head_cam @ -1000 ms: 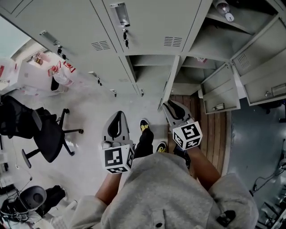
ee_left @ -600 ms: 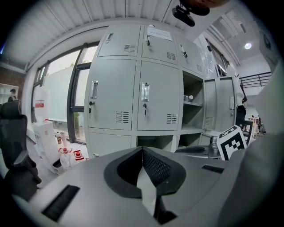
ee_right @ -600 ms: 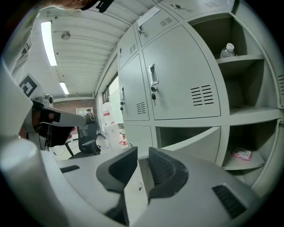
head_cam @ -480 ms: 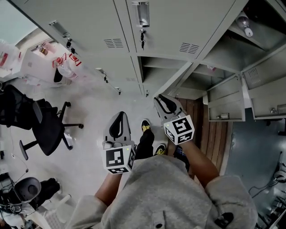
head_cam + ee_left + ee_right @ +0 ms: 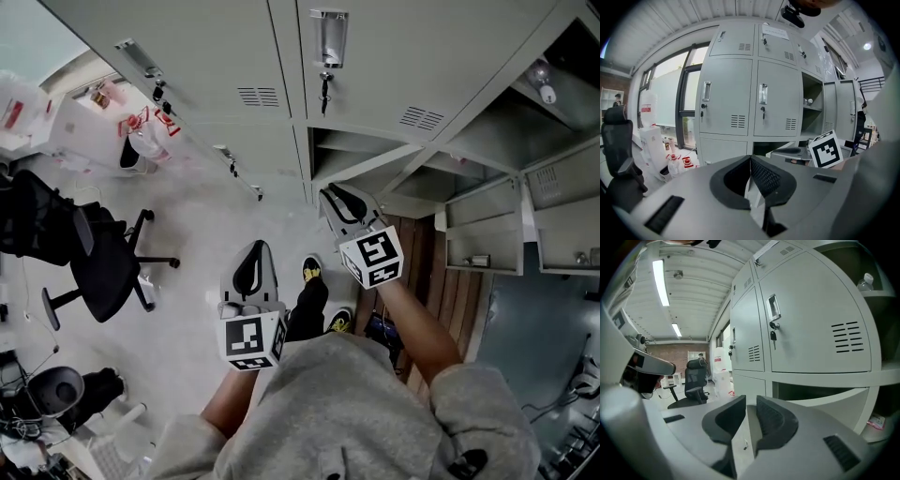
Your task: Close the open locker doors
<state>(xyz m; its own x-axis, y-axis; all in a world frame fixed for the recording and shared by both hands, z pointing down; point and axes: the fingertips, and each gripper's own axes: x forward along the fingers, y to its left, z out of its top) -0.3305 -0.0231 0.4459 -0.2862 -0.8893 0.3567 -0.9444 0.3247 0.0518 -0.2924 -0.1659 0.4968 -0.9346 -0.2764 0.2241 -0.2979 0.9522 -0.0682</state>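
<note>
Grey lockers [image 5: 234,56] fill the top of the head view. One low door [image 5: 370,165] hangs partly open right in front of me, with a dark space behind it. My right gripper [image 5: 336,199] is just beside that door's edge. Its jaws are a tiny crack apart, and nothing is between them. My left gripper [image 5: 251,255] hangs lower, over the pale floor [image 5: 187,225]. Its jaws are pressed together and it is empty.

Two more open doors [image 5: 483,234] stick out on my right, over the wood floor [image 5: 441,272]. A black chair [image 5: 94,272] stands well apart on my left, so there is lots of room on that side.

My grippers' cubes have black and white squares, but no words. The red and white bags [image 5: 141,141] by the window have print that is too small to read. So does the paper [image 5: 773,32] on a top locker.

A second ago my right gripper was lower and the low door stuck out more toward me. Now the gripper is closer to the lockers and the door has swung in. My left gripper is about where it was.
</note>
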